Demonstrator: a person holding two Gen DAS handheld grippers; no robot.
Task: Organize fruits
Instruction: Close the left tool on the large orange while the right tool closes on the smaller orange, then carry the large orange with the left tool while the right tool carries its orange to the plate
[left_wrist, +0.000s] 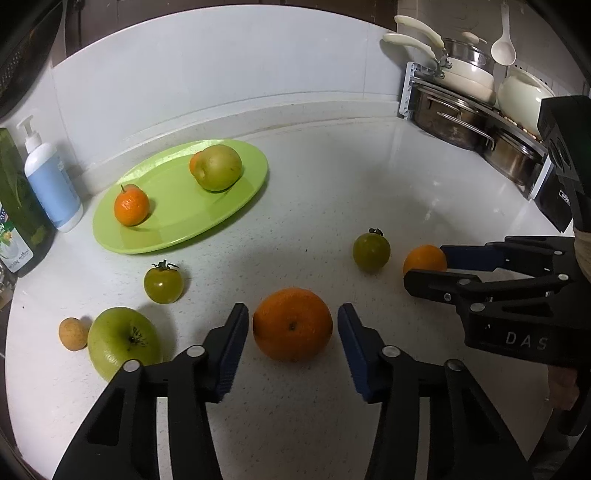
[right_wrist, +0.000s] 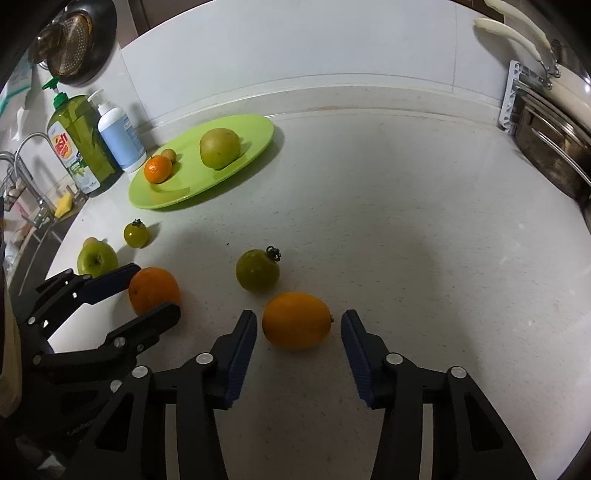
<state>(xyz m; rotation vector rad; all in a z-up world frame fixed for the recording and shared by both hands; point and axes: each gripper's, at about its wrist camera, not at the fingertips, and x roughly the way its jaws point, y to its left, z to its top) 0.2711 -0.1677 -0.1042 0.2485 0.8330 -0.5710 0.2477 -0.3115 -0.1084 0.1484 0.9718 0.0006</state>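
Observation:
A green plate (left_wrist: 236, 206) (right_wrist: 255, 127) at the back left holds a pear (left_wrist: 218, 167) (right_wrist: 219, 147), a mandarin (left_wrist: 131, 206) (right_wrist: 158, 169) and a small brown fruit (right_wrist: 170, 154). My left gripper (left_wrist: 291, 325) (right_wrist: 147, 291) is open, with its jaws on either side of a big orange (left_wrist: 292, 324) (right_wrist: 153, 290), not touching it. My right gripper (right_wrist: 298, 320) (left_wrist: 424, 264) is open around a yellow-orange citrus (right_wrist: 296, 319) (left_wrist: 424, 258). Two green tomatoes (left_wrist: 371, 248) (left_wrist: 163, 283), a green apple (left_wrist: 123, 341) and a small brown fruit (left_wrist: 73, 333) lie loose on the counter.
A green bottle (right_wrist: 79, 144) and a white pump bottle (left_wrist: 51, 184) (right_wrist: 120, 138) stand left of the plate. A rack with pots and pans (left_wrist: 469, 107) fills the back right corner. A sink tap (right_wrist: 26, 170) is at the far left.

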